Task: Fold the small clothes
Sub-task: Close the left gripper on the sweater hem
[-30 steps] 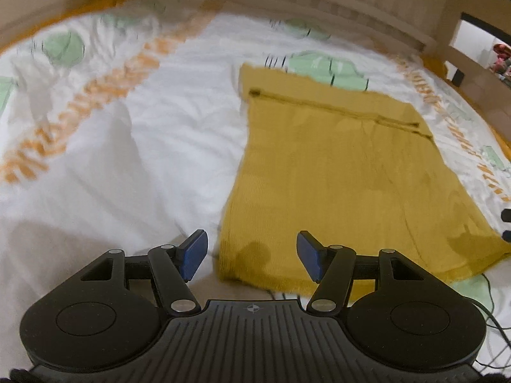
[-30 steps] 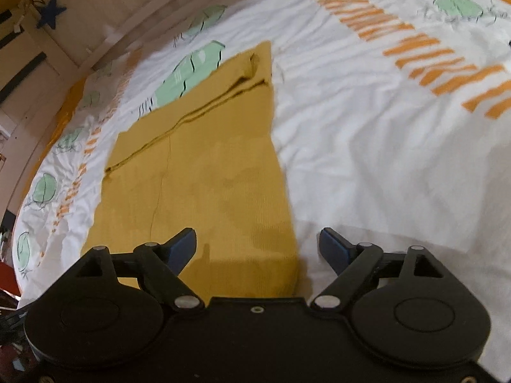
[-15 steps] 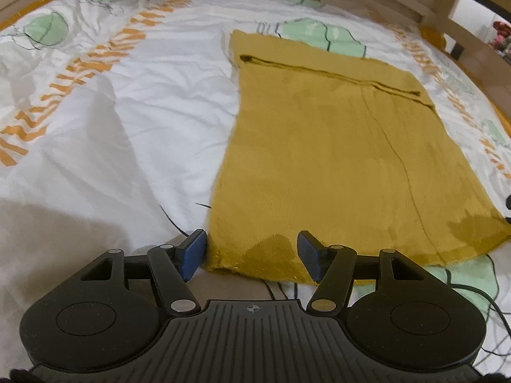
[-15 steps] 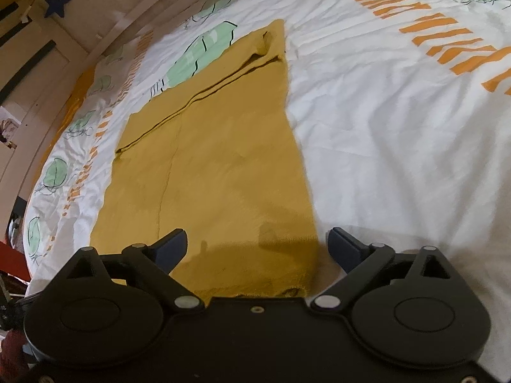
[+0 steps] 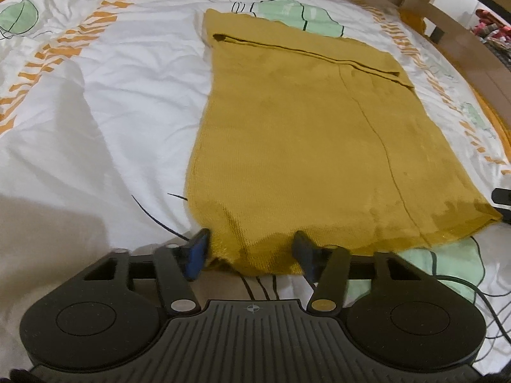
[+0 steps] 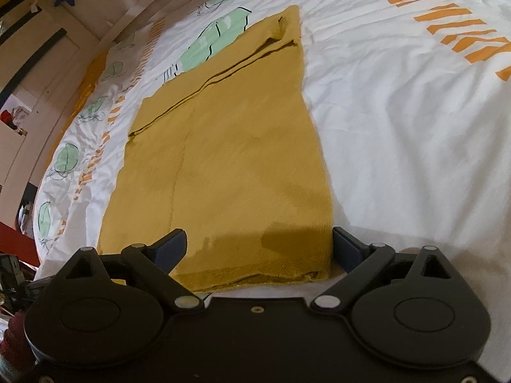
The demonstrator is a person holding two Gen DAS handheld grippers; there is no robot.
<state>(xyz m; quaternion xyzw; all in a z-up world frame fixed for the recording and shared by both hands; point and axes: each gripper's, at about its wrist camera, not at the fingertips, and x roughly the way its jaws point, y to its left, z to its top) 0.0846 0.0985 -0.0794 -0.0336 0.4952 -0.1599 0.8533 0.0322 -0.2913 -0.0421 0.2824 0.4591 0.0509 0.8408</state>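
Observation:
A mustard-yellow knitted garment [image 5: 303, 127] lies flat on the bed, its far end folded over into a band. My left gripper [image 5: 250, 252] sits at the garment's near left corner. Its jaws are closing, the corner's hem is between them and bunches a little, and a wide gap remains. In the right wrist view the same garment [image 6: 230, 159] stretches away from me. My right gripper [image 6: 258, 249] stands wide open astride the near right corner, one finger over the cloth and the other just off its edge on the sheet.
A white duvet [image 5: 95, 111] printed with green shapes and orange stripes covers the bed. The wooden bed frame [image 5: 447, 16] runs along the far side. A thin black cable [image 5: 479, 290] lies on the sheet at the near right.
Both grippers have come down onto the garment's near hem. The left jaws have narrowed around the left corner, which now bunches. The right jaws have widened slightly around the right corner.

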